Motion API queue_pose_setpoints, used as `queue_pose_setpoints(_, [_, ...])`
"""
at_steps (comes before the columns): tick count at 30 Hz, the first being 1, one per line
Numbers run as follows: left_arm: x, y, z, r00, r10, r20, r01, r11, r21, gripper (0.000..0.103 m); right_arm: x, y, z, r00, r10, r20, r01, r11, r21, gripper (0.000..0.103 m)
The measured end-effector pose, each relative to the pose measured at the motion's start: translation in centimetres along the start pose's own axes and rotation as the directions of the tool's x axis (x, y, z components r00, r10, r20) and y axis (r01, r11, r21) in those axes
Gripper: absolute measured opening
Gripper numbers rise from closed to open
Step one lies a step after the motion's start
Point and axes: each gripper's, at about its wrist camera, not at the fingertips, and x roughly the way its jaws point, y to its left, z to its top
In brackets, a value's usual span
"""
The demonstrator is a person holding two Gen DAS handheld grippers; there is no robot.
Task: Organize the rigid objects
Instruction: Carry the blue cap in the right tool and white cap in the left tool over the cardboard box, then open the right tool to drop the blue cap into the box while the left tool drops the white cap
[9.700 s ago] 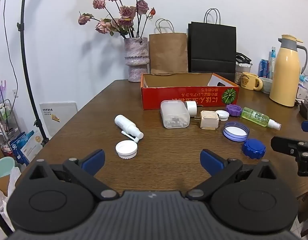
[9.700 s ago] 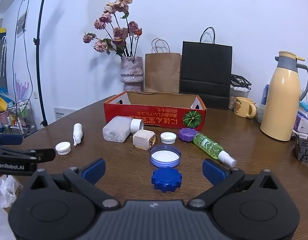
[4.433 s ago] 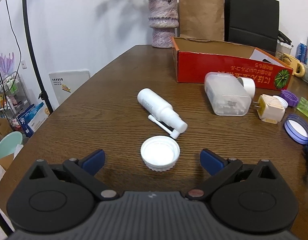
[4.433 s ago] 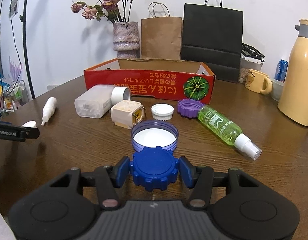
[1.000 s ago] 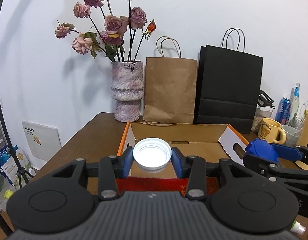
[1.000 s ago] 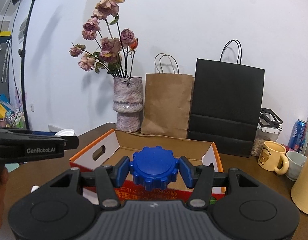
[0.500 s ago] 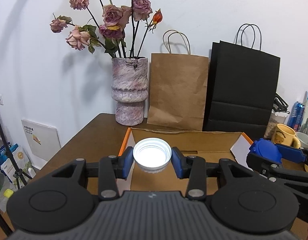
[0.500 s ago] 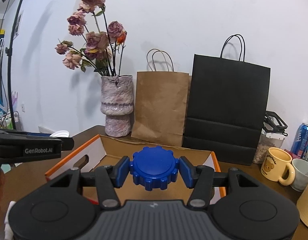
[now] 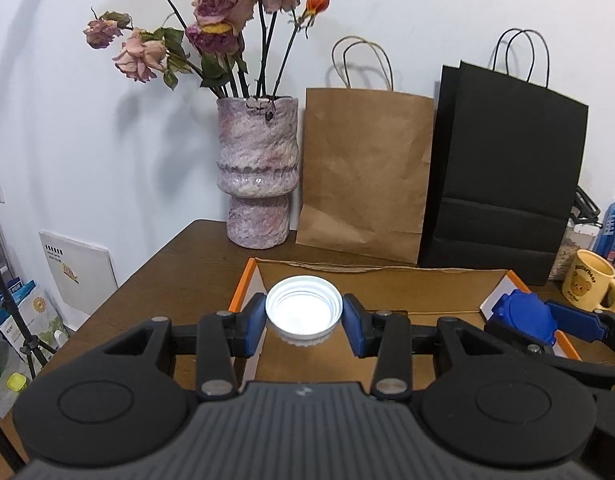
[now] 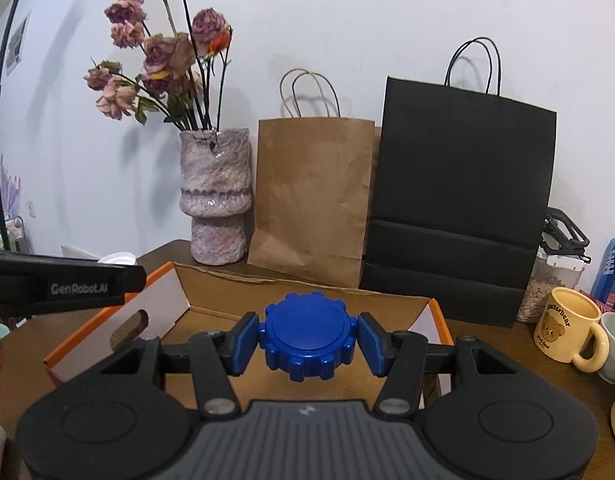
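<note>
My left gripper (image 9: 304, 318) is shut on a white screw lid (image 9: 304, 309), open side up, held above the left end of the orange-rimmed cardboard box (image 9: 387, 284). My right gripper (image 10: 310, 340) is shut on a dark blue ridged lid (image 10: 310, 334), held above the box's (image 10: 307, 292) middle. The right gripper with its blue lid (image 9: 523, 318) shows at the right of the left wrist view. The left gripper shows at the left of the right wrist view, with the white lid's edge (image 10: 117, 258) visible. The box floor looks bare.
Behind the box stand a mottled vase of dried roses (image 9: 257, 184), a brown paper bag (image 9: 363, 176) and a black paper bag (image 9: 503, 176). A yellow bear mug (image 10: 567, 330), a jar and a blue can (image 10: 613, 268) stand at the right. The wooden table (image 9: 187, 256) edge is at the left.
Both grippers have moved forward over the box, each still holding its lid. The vase and bags appear closer.
</note>
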Motion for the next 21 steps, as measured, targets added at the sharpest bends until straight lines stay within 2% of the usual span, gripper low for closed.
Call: queue_pose_setpoints(21, [5.9,-1.0,-1.1,0.995,0.045,-0.092,-0.040,0.998,0.053,0.042,4.8,-1.0,-1.5,0.995,-0.001,-0.103,0.002,1.000,0.014,0.053])
